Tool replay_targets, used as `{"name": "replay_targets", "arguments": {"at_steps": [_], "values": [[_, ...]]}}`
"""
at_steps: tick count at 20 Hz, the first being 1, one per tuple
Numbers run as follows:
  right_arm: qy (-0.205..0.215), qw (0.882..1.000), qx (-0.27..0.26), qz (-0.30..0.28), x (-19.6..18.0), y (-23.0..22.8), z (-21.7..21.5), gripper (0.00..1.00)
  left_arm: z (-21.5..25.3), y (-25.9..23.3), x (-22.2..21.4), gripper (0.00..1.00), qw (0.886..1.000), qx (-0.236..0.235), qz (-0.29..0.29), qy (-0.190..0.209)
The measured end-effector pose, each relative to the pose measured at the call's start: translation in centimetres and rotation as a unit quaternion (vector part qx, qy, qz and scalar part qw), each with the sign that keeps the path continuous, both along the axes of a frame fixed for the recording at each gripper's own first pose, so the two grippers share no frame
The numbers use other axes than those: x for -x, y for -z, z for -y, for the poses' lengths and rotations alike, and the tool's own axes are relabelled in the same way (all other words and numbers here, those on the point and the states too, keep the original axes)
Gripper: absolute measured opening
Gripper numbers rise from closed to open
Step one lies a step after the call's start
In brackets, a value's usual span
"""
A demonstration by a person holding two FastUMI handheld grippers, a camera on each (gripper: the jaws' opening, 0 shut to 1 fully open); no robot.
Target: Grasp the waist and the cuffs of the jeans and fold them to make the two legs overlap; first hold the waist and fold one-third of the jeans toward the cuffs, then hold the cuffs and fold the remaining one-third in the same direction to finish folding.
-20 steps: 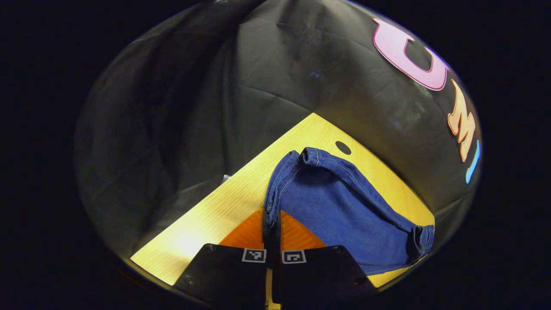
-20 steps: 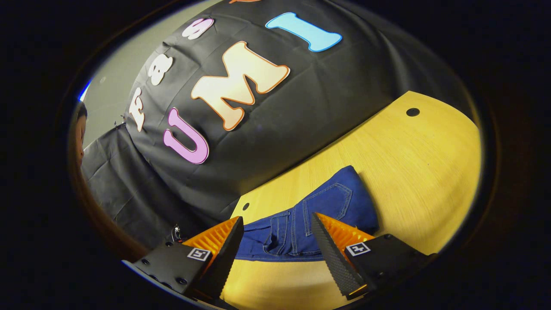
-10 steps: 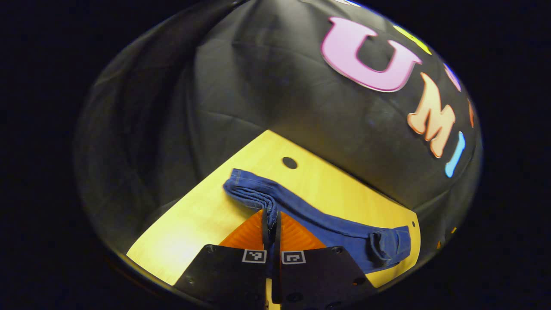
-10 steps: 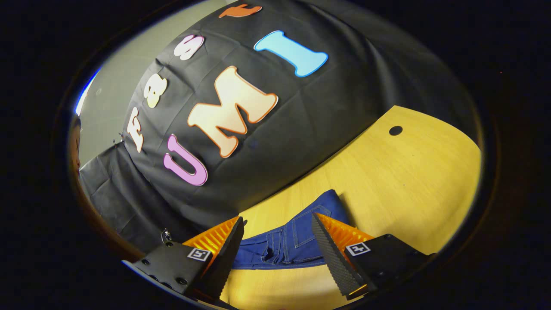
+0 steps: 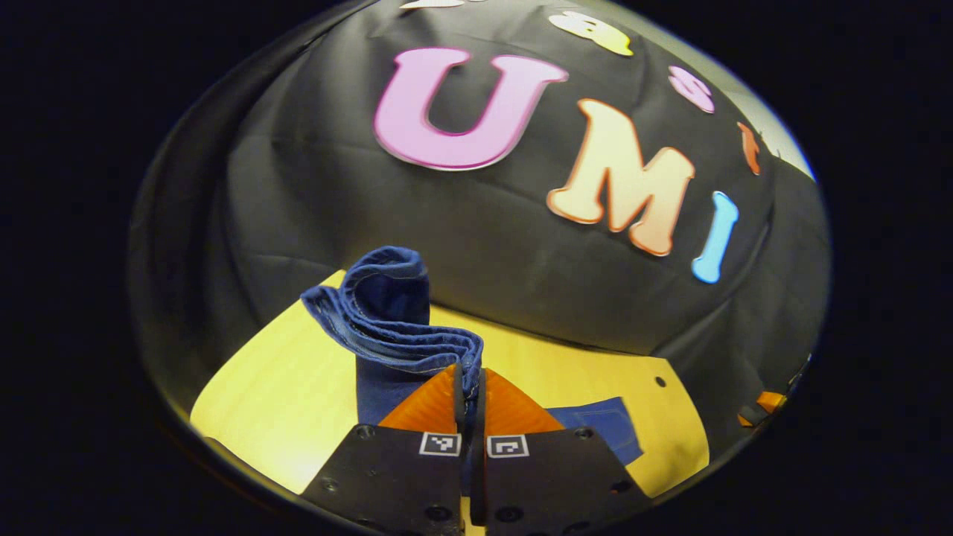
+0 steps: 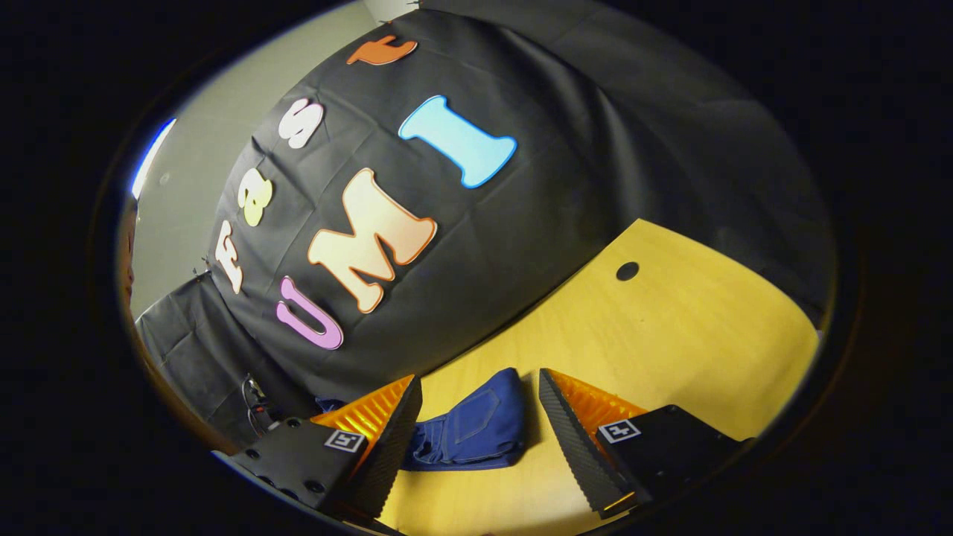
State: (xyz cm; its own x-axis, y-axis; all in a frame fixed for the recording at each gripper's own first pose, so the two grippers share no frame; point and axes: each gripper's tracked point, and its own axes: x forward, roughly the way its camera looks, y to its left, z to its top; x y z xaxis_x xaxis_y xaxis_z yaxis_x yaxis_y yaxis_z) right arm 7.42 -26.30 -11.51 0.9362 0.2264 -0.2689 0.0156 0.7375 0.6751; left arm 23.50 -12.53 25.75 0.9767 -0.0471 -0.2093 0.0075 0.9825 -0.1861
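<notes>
My left gripper (image 5: 469, 387) is shut on the cuff hems of the blue jeans (image 5: 391, 316), which are lifted off the yellow table (image 5: 283, 402) and hang in a curl above the fingers. A flat folded part of the jeans with a back pocket (image 5: 603, 428) lies on the table to the right. In the right gripper view the folded jeans (image 6: 469, 432) lie on the table (image 6: 670, 342) beyond my right gripper (image 6: 480, 417), which stands open above them with nothing between its fingers.
The black booth cloth (image 5: 484, 223) hangs right behind the table's far edge. A round hole (image 6: 627, 271) marks the tabletop toward its far right, with bare wood around it. Another small hole (image 5: 660, 382) sits near the table's edge in the left gripper view.
My left gripper has lifted the cuffs higher and swung them over toward the folded part. The right gripper has pulled back from the jeans, staying open.
</notes>
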Motion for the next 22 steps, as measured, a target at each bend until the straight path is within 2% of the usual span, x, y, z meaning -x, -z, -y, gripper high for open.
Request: {"name": "replay_targets", "arguments": {"at_steps": [4, 6, 8, 12, 13, 14, 16, 17, 18, 19, 20, 21, 22], "values": [[0.003, 1.000, 0.001, 0.002, 0.5, 0.2, 3.1, 0.97, 11.1, -0.2, -0.5, 0.00, 0.997, -0.019, 0.015, 0.074], [0.003, 1.000, 0.003, 0.001, 0.6, 0.1, 3.1, 0.97, 16.1, 2.3, -1.1, 0.00, 0.995, -0.021, -0.004, 0.101], [0.000, 1.000, 0.005, -0.002, 1.1, 0.3, 3.2, 0.97, 20.3, 7.1, -0.8, 0.00, 0.991, -0.029, -0.047, 0.122], [-0.007, 1.000, 0.000, -0.022, 2.4, 2.0, 3.1, 0.98, 23.1, 17.2, 0.4, 0.02, 0.980, -0.094, -0.131, 0.114], [-0.008, 1.000, -0.002, -0.028, 2.5, 2.6, 3.0, 0.92, 23.1, 19.0, 1.0, 0.00, 0.976, -0.123, -0.144, 0.106], [-0.011, 0.999, -0.002, -0.033, 2.8, 3.1, 2.8, 0.98, 23.1, 20.1, 1.1, 0.00, 0.972, -0.151, -0.150, 0.101], [-0.018, 0.999, -0.005, -0.040, 3.5, 3.8, 2.3, 0.97, 22.8, 21.7, 0.6, 0.02, 0.962, -0.201, -0.153, 0.104], [-0.023, 0.999, -0.007, -0.042, 3.6, 4.0, 1.8, 0.97, 23.0, 22.4, 0.5, 0.04, 0.958, -0.214, -0.155, 0.112], [-0.029, 0.999, -0.006, -0.045, 3.7, 4.2, 1.4, 0.92, 23.5, 22.6, 0.8, 0.11, 0.957, -0.218, -0.154, 0.118], [-0.034, 0.998, -0.003, -0.047, 3.7, 4.4, 0.9, 0.97, 23.6, 22.2, 1.0, 0.11, 0.958, -0.217, -0.149, 0.114], [-0.041, 0.998, -0.001, -0.048, 3.8, 4.5, 0.4, 0.98, 23.6, 22.6, 0.9, 0.34, 0.960, -0.213, -0.145, 0.108], [-0.048, 0.998, 0.001, -0.047, 4.0, 4.4, -0.3, 0.98, 23.9, 22.7, 1.0, 0.30, 0.964, -0.198, -0.144, 0.104], [-0.052, 0.998, 0.002, -0.047, 4.0, 4.4, -1.0, 0.97, 24.2, 22.7, 1.2, 0.40, 0.968, -0.178, -0.147, 0.102]]}}
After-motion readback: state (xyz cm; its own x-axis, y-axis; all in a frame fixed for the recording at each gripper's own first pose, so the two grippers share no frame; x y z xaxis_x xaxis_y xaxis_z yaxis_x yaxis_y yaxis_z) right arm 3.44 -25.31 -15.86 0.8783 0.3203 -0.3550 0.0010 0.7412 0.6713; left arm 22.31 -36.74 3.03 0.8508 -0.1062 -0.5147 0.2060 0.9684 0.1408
